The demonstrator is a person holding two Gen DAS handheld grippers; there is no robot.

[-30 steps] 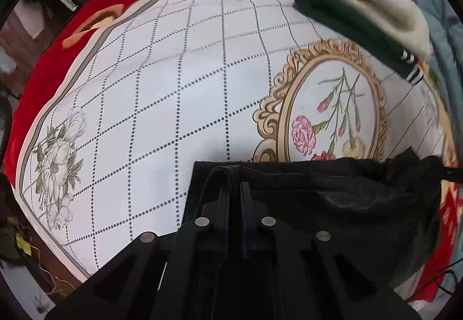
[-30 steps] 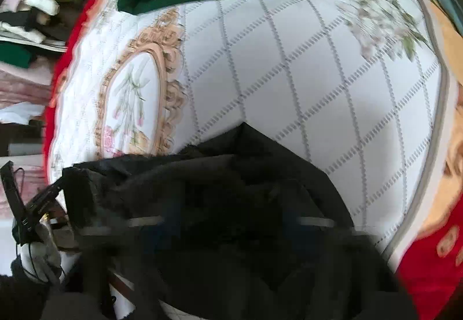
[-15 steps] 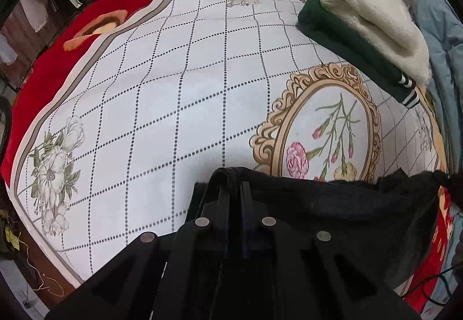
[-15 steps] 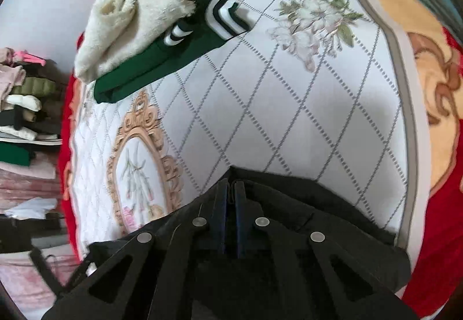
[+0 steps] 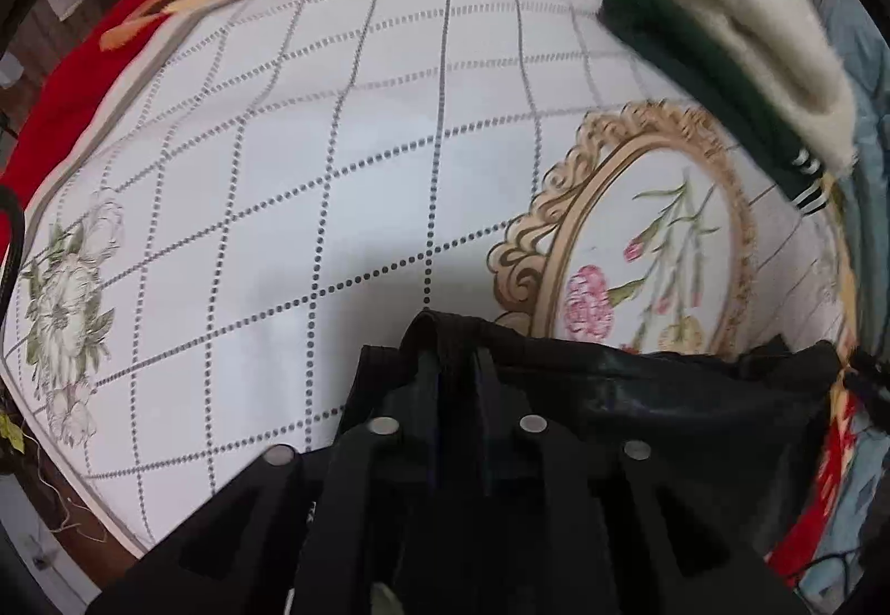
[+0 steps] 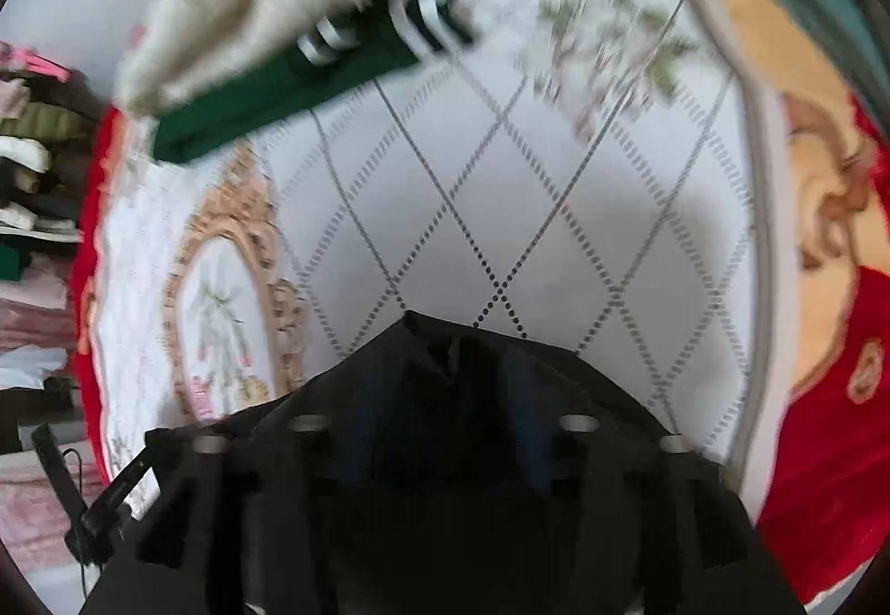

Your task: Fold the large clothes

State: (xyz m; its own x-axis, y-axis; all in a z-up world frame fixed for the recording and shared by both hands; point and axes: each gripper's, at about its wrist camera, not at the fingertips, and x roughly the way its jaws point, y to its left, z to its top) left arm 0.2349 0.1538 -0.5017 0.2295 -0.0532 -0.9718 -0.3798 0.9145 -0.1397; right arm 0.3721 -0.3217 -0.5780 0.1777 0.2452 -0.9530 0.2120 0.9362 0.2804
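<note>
Nearest, left gripper (image 5: 453,364): fingers pinched together on a fold of the black garment (image 5: 695,392), which trails off toward 3 o'clock. Right gripper (image 6: 445,359): frame blurred; fingers look spread with black cloth lying over them, grip uncertain, cannot tell. Beneath both, a white quilted bedcover (image 5: 334,142) with dotted diamond grid; gold-framed flower medallion (image 5: 656,247) at 2 o'clock in the left view. Beyond, at 1 o'clock, a folded green garment (image 5: 695,75) with cream fleece (image 5: 751,36) on top. Red blanket (image 5: 111,14) borders the cover. Far at 9 o'clock in the right view, stacked clothes (image 6: 28,158).
</note>
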